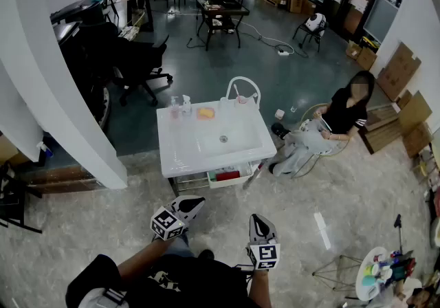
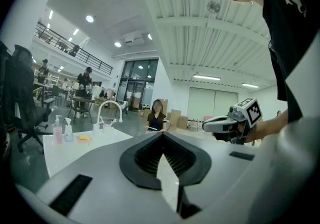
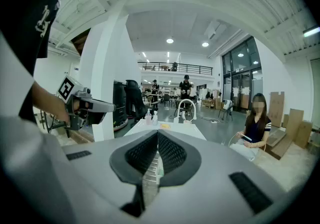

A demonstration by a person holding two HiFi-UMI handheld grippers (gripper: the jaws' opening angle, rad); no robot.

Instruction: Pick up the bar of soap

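Well ahead of the left claw (image 1: 194, 202) and right claw (image 1: 258, 219) — both closed on nothing — the bar of soap (image 1: 205, 113) sits at the far edge of the surface (image 1: 180, 153), so I'd step closer, then open one claw before reaching over it.

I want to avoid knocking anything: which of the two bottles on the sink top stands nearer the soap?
The clear bottle, just beside the soap. The pink bottle stands beyond it, further from the soap.
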